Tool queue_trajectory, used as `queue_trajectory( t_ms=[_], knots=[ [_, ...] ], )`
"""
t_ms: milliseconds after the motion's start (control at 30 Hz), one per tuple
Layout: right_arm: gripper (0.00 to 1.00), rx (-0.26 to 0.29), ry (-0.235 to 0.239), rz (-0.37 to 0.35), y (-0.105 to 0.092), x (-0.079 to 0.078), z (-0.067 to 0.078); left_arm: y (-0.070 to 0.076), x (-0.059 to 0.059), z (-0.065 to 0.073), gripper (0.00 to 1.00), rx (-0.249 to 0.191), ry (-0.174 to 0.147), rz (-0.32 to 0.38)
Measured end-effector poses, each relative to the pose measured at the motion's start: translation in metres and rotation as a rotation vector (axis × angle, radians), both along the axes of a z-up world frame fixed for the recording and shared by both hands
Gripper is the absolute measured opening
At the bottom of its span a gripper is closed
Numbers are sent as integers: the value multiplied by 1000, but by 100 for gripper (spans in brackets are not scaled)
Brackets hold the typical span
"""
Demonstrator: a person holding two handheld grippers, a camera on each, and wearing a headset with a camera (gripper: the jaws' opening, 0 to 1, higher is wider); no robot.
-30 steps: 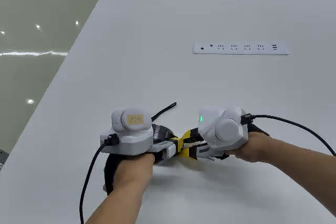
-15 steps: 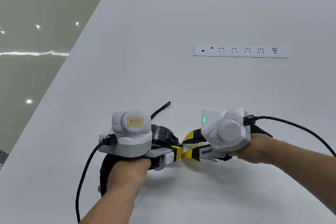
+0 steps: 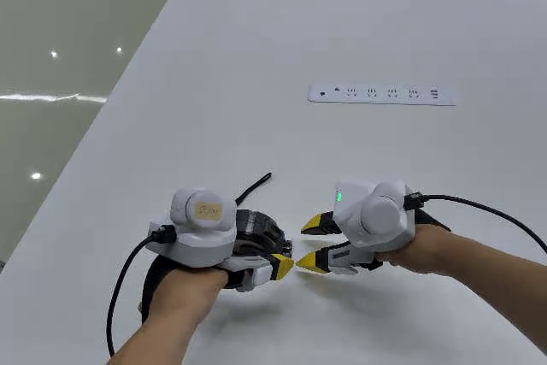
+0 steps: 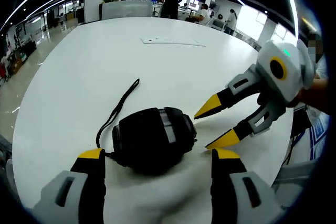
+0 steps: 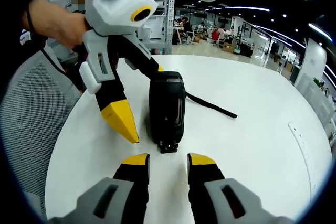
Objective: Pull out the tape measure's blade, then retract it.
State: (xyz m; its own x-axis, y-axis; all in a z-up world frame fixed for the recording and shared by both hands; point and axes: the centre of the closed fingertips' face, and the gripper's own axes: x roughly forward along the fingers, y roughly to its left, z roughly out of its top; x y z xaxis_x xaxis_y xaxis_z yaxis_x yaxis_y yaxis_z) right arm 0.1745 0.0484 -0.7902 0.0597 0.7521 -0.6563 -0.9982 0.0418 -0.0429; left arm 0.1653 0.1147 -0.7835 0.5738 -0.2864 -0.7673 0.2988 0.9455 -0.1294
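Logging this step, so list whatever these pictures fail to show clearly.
Head view: the tape measure is half hidden behind the left hand-held gripper.
Right gripper view: the blade tip at the case mouth is too small to judge whether it is retracted.
Head view: the power strip has a switch too small to read.

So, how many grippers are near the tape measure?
2. The left gripper, open, has its jaws either side of the tape measure; the right gripper, also open, faces it without touching.

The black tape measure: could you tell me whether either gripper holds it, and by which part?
Neither: the black round tape measure lies free; left gripper and right gripper are both open.
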Motion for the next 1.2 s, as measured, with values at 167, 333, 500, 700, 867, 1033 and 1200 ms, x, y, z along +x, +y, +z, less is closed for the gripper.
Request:
queue_trajectory(
  t_ms=[167, 333, 500, 700, 867, 1033, 1200],
  knots=[
    [35, -6, 2, -26, -8, -4, 5, -1, -6, 0, 81, 20, 3, -69],
    [40, -5, 2, -61, -17, -5, 12, 2, -11, 3, 82, 13, -14, -122],
    [43, 1, 0, -102, -27, -5, 20, 4, -17, 8, 84, -3, -24, -166],
    [47, 27, 2, -156, -40, -7, 33, 7, -20, 19, 87, -1, -40, -196],
    [52, 24, -1, -178, -53, -12, 37, 8, -25, 26, 91, -19, -55, -241],
    [54, 25, -7, -215, -69, -16, 43, 7, -29, 37, 92, -31, -77, -276],
    [57, 32, -3, -250, -82, -21, 50, 9, -36, 44, 95, -42, -90, -311]
  ],
)
